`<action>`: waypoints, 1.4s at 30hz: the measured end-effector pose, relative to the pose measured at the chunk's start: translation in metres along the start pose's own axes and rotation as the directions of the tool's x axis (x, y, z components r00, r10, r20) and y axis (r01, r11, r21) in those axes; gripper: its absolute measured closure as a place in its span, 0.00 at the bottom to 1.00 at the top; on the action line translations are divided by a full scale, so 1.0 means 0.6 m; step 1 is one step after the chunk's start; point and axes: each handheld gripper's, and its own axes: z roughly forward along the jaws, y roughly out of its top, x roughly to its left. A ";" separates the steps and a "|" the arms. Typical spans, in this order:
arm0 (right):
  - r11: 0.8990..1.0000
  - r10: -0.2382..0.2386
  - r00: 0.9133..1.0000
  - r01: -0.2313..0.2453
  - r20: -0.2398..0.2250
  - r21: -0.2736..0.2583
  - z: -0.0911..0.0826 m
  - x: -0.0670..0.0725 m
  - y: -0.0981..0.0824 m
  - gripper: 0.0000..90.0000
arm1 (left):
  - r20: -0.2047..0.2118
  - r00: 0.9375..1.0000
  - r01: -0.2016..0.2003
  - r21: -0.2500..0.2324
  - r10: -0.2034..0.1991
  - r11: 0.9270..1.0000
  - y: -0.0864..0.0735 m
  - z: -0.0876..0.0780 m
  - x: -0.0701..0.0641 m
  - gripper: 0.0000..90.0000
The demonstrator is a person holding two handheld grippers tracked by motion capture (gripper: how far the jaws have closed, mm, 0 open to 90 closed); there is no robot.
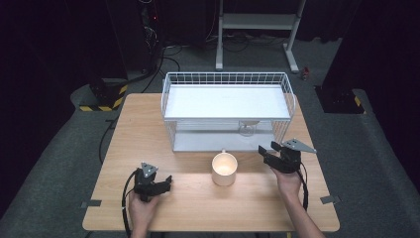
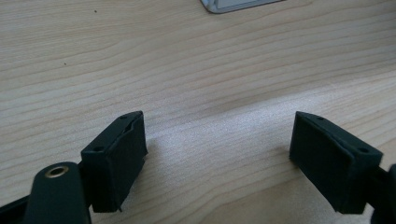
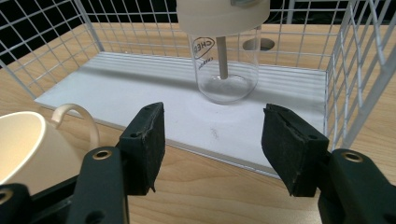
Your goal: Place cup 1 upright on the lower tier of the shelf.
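- You are working at a pale wooden table [image 1: 198, 198] in a dark room, with grey floor around it and a white stand frame at the far side.
- At the left near part of the table, your left gripper [image 1: 166, 184] lies low over bare wood. In the left gripper view its jaws stand apart with nothing between them.
- Left of centre to right of centre on the far half stands the white wire rack [image 1: 171, 94], two shelves high, its open front facing you.
- Just in front of the rack, near the middle, sits the cream mug [image 1: 224, 169], upright, its handle turned toward the rack.
- Inside the rack, on the lower shelf toward its right side, stands the clear glass bottle [image 3: 226, 70] with a broad cream lid [image 3: 223, 16]. It is upright, so its long axis runs straight up.
- At the right, your right gripper [image 1: 265, 150] hangs just outside the rack's front edge, jaws parted and holding nothing.
- The relation that matters: in the right gripper view the bottle lies dead ahead of the right gripper's jaws, farther in on the shelf, with the mug off to their left. Your right hand is much the nearer one; I judge a straight, level reach under the upper shelf would meet it.
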 end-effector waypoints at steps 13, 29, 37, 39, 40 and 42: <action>0.999 0.025 1.000 -0.025 0.001 -0.019 -0.036 -0.023 -0.016 0.43 | -0.001 1.000 0.001 0.000 -0.001 1.000 0.000 0.000 0.000 0.21; 0.998 0.054 0.998 -0.052 0.038 -0.040 -0.075 -0.055 -0.049 0.37 | -0.004 1.000 -0.002 0.000 0.002 1.000 0.000 0.000 0.001 0.21; 0.997 0.069 0.997 -0.067 0.041 -0.044 -0.095 -0.063 -0.066 0.36 | -0.004 1.000 -0.001 0.000 0.001 1.000 0.000 0.000 0.001 0.21; 0.997 0.063 0.997 -0.061 0.044 -0.040 -0.097 -0.064 -0.071 0.36 | -0.003 1.000 0.002 0.000 -0.002 1.000 0.000 0.000 0.000 0.21; 0.997 0.068 0.997 -0.067 0.043 -0.038 -0.099 -0.064 -0.074 0.36 | -0.003 1.000 0.001 0.000 -0.001 1.000 0.000 0.000 0.000 0.21; 0.997 0.071 0.996 -0.070 0.044 -0.035 -0.102 -0.065 -0.080 0.36 | -0.003 1.000 0.001 0.000 -0.001 1.000 0.000 0.000 0.000 0.21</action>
